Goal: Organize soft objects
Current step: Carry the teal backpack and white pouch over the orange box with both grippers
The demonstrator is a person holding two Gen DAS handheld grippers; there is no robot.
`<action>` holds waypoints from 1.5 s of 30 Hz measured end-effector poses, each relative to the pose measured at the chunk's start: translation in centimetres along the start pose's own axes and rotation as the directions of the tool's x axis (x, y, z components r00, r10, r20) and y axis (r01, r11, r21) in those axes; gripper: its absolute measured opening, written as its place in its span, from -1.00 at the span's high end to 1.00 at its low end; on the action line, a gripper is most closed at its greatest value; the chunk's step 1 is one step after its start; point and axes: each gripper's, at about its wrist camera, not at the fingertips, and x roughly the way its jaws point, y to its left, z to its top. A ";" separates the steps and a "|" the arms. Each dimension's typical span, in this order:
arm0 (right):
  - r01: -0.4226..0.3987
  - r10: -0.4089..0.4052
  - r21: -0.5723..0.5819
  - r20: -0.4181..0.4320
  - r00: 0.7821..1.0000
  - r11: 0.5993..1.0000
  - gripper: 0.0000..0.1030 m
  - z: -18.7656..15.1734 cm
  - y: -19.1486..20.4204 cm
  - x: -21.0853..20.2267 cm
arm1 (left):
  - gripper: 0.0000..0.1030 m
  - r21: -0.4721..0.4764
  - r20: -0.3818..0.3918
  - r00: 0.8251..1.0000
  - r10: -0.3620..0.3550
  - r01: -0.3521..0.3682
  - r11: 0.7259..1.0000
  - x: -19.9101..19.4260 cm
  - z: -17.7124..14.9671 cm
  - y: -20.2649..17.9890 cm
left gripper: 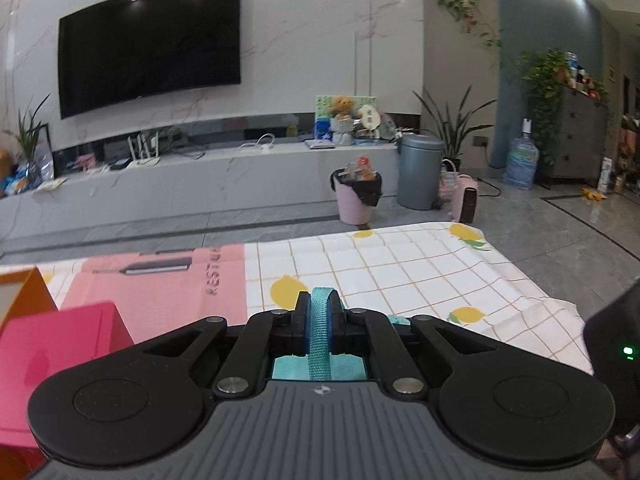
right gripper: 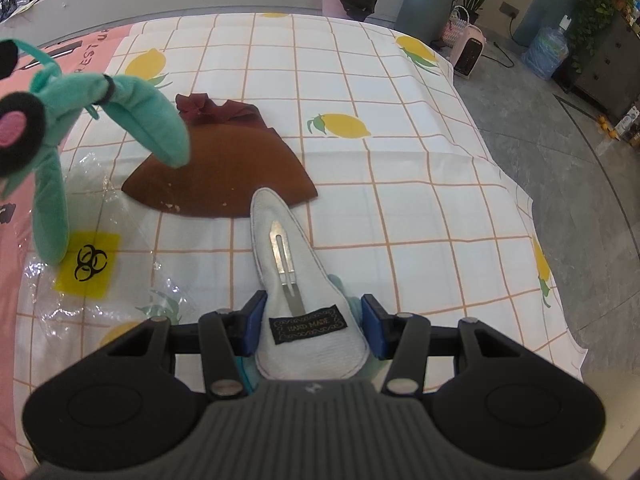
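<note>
Gripping: left gripper (left gripper: 319, 322) is pinching the teal strap (left gripper: 320, 332), jaws nearly together.
Dangling: teal plush toy (right gripper: 80, 120) is hanging over the lemon-print cloth (right gripper: 400, 184).
Clamping: right gripper (right gripper: 316, 326) is holding the white felt piece (right gripper: 296, 280), jaws half apart.
Lying: brown felt piece (right gripper: 220, 176) is resting just beyond it.

The left wrist view looks nearly level across the lemon-print cloth (left gripper: 400, 272) toward the television (left gripper: 150, 44) wall. The right wrist view tilts steeply down, close over the same cloth (right gripper: 400, 184). Both share the cloth, pink bin (left gripper: 354, 204) and grey bin (left gripper: 420, 172).
</note>
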 end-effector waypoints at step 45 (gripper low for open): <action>-0.172 0.115 0.081 0.465 0.878 0.982 0.12 0.1 6.7 -18.5 | 0.86 -0.055 0.205 0.975 -0.087 0.100 0.993 -14.0 8.2 11.3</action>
